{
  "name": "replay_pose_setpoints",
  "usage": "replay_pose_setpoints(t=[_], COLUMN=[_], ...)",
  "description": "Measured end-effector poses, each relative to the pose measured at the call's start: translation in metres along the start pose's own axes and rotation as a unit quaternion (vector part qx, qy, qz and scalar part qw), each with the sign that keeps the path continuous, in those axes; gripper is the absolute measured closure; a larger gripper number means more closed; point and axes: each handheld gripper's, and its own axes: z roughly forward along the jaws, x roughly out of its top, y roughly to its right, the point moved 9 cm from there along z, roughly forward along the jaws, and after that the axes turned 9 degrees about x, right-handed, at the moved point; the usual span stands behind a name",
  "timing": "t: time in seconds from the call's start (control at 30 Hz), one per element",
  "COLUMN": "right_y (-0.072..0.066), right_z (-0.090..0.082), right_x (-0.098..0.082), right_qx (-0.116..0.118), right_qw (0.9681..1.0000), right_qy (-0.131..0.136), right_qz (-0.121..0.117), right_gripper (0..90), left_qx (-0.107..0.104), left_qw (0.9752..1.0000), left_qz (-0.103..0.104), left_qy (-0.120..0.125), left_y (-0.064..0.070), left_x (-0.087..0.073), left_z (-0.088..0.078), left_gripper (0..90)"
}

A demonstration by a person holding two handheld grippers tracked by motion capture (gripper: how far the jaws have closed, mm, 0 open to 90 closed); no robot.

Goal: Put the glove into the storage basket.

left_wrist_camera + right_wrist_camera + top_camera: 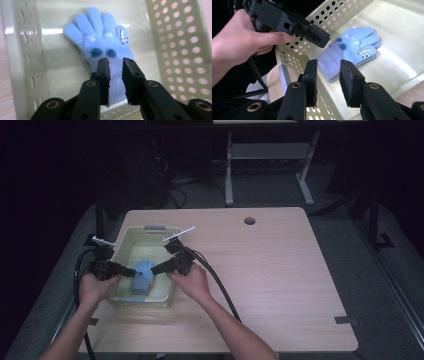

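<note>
A light blue knitted glove [142, 276] with a monster face lies flat on the floor of a pale yellow perforated basket [125, 245] at the table's left. My left gripper [131, 271] reaches in over the basket's left wall. Its jaws stand a narrow gap apart above the glove's cuff [113, 82], gripping nothing. My right gripper [155, 268] comes in from the right side, open, with the glove [354, 47] lying beyond its empty jaws. In the right gripper view the left gripper [322, 40] hangs over the perforated wall [332, 15], held by a hand.
The basket stands on a wooden table [280, 270] with a round cable hole [249, 220] at the back. A black cable [220, 285] trails from the right gripper across the tabletop. A white table frame [265, 150] stands behind on the dark floor.
</note>
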Motion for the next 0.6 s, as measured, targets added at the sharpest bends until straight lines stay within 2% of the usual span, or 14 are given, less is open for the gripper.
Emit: replay_pose_setpoints(t=[0.03,0.1,0.17,0.23,0.3,0.43,0.6], right_y=[0.000,0.000,0.000,0.000,0.001,0.002,0.004], right_z=[-0.001,-0.003,-0.005,-0.006,-0.007,-0.009,-0.013], right_x=[0.000,-0.001,-0.001,-0.001,-0.002,-0.002,-0.004], right_qx=[0.000,-0.002,-0.002,-0.002,-0.002,-0.002,-0.005], right_qw=[1.0000,1.0000,1.0000,1.0000,1.0000,1.0000,1.0000], right_qy=[0.002,0.000,0.001,0.001,0.003,0.005,0.004], right_qz=[-0.004,-0.004,-0.004,-0.002,-0.003,-0.002,0.000], right_gripper=[66.9,66.9,66.8,66.8,66.6,66.1,65.0], left_qx=[0.001,0.006,0.020,0.029,0.047,0.051,0.043], left_qw=[1.0000,0.9999,0.9992,0.9987,0.9966,0.9951,0.9976], left_qz=[0.007,0.007,0.020,0.016,0.032,0.036,0.024], left_qy=[-0.004,-0.013,-0.028,-0.039,-0.060,-0.077,-0.049], left_y=[0.001,0.004,0.004,0.006,0.003,0.002,0.003], left_x=[0.000,0.000,-0.001,-0.001,-0.003,-0.004,0.000], left_z=[0.002,0.008,0.013,0.019,0.025,0.030,0.023], left_gripper=[75.9,76.9,77.2,77.1,76.7,75.7,71.9])
